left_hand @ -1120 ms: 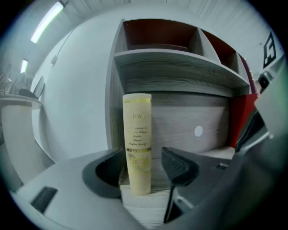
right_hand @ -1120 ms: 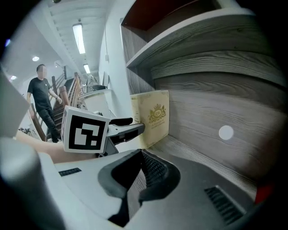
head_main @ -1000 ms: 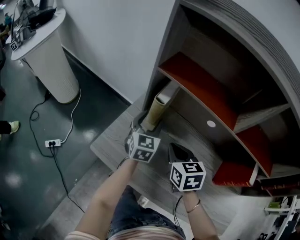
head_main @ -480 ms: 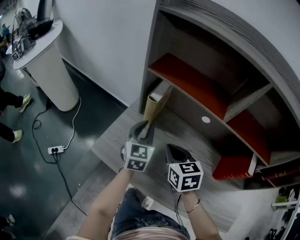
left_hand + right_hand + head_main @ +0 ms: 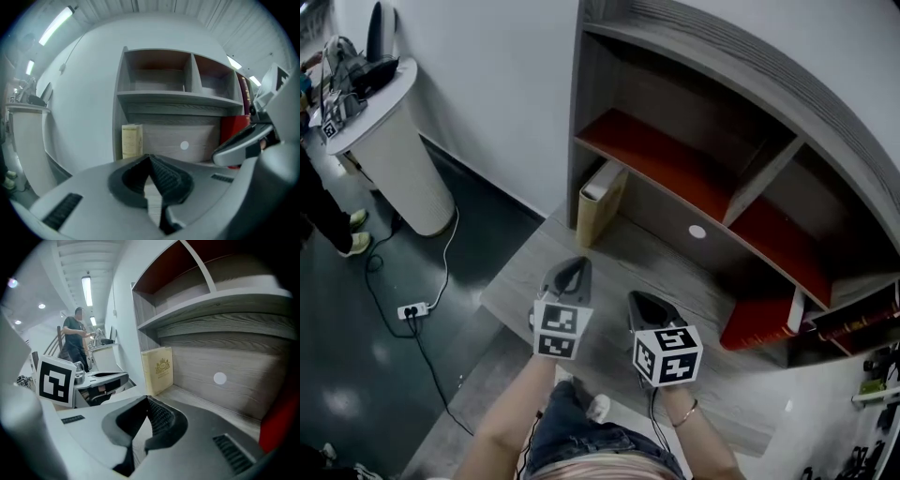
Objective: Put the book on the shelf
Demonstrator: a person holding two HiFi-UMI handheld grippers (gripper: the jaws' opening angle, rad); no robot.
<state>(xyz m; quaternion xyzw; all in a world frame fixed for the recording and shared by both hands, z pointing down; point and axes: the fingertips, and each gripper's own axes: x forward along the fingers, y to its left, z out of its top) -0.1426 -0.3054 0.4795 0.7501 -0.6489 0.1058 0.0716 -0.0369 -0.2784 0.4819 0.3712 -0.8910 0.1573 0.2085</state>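
Observation:
A cream book (image 5: 600,199) stands upright at the left end of the grey shelf unit's (image 5: 675,248) lower compartment. It also shows in the left gripper view as the book (image 5: 132,140) and in the right gripper view as the book (image 5: 158,369). My left gripper (image 5: 570,274) hovers over the lower board, well short of the book, shut and empty; its tips (image 5: 150,157) meet. Beside it my right gripper (image 5: 649,305) is also shut, with nothing between its pads (image 5: 147,398).
Red books (image 5: 759,323) lie at the right of the lower compartment. Red-backed upper shelves (image 5: 661,164) stand bare. A white pedestal table (image 5: 389,122) with gear, a power strip (image 5: 411,309) with cables on the dark floor, and a person (image 5: 319,206) are at the left.
My left gripper has drawn back from the book, which stays standing at the shelf's left end, and its jaws have shut. The right gripper has hardly moved.

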